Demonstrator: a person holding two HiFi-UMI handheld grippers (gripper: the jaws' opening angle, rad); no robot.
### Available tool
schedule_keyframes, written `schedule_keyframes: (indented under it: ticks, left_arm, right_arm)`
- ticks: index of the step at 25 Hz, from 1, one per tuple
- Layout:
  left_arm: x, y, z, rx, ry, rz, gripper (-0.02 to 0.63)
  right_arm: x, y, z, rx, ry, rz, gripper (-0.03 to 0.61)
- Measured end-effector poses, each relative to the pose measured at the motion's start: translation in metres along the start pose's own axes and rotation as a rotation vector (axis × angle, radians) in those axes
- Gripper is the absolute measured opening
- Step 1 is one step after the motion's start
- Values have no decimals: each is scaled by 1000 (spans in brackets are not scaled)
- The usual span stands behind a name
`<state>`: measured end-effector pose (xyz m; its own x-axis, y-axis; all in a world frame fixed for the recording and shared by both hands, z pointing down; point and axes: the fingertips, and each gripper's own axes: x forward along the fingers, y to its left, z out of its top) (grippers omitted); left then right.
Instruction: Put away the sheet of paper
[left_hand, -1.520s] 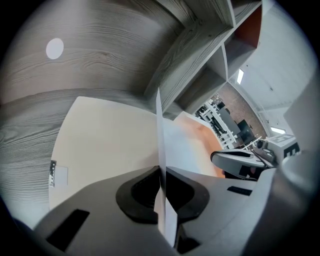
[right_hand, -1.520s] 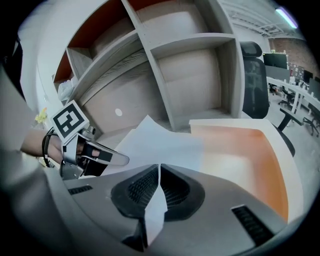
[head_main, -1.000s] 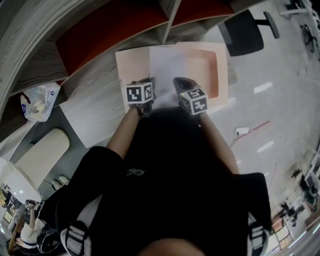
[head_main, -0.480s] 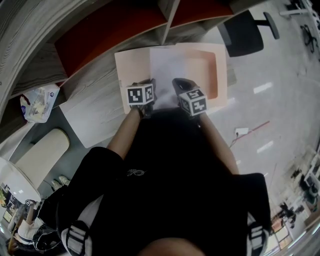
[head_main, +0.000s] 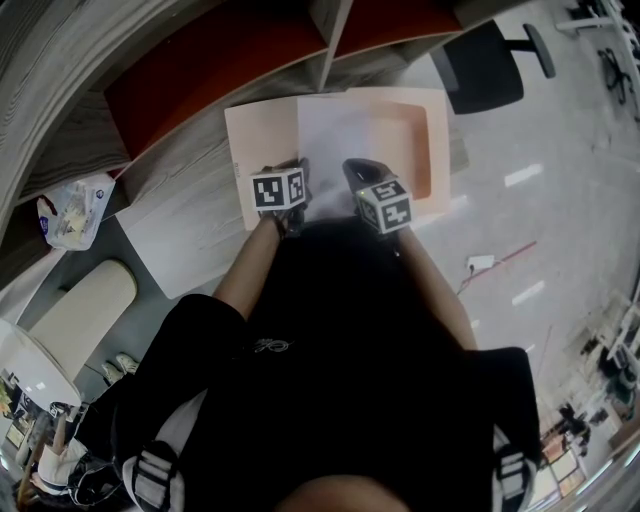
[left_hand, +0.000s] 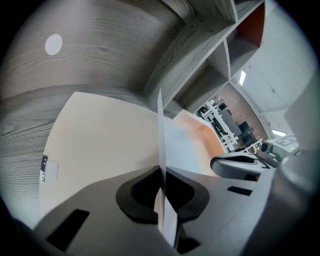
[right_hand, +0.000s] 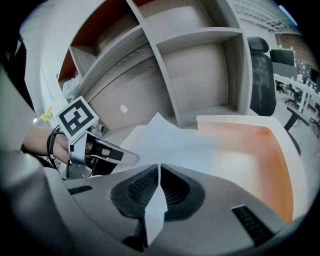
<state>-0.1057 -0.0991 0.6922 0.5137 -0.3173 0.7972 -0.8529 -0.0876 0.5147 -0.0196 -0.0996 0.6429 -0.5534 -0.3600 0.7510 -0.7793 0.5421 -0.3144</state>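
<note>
A white sheet of paper (head_main: 335, 140) hangs over an open peach folder (head_main: 432, 140) that lies on the wooden desk. My left gripper (head_main: 296, 172) is shut on the sheet's near left edge; the sheet (left_hand: 161, 130) stands edge-on between its pads. My right gripper (head_main: 358, 172) is shut on the near right edge, and the sheet (right_hand: 170, 142) spreads out ahead of it over the folder's orange inner tray (right_hand: 260, 150). The left gripper (right_hand: 107, 156) shows in the right gripper view at the left.
Wooden shelf compartments (head_main: 330, 45) with orange back panels stand behind the folder. A black office chair (head_main: 485, 60) stands at the right. A plastic bag (head_main: 70, 212) lies at the far left of the desk. A pale stool (head_main: 80, 315) stands below it.
The view has shifted slightly; both grippers keep their hold on the sheet over the folder.
</note>
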Motion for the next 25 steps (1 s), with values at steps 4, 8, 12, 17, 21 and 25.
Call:
schedule_keyframes:
  ticks: [4, 8, 12, 17, 21, 25]
  left_arm:
    - [3, -3, 0, 3, 3, -4, 46]
    - [5, -5, 0, 3, 6, -4, 46]
    - [7, -7, 0, 6, 8, -4, 46]
    - [9, -10, -1, 9, 14, -8, 46]
    - [11, -13, 0, 13, 15, -10, 46]
    - [13, -15, 0, 11, 17, -11, 46]
  right_arm:
    - [0, -5, -1, -10, -4, -7, 28]
    - [-2, -7, -3, -5, 0, -3, 28]
    - [-2, -10, -3, -4, -5, -1, 28]
    - [-5, -12, -3, 6, 0, -5, 29]
    - [-7, -14, -3, 18, -2, -10, 28]
    - [-8, -16, -3, 19, -6, -10, 28]
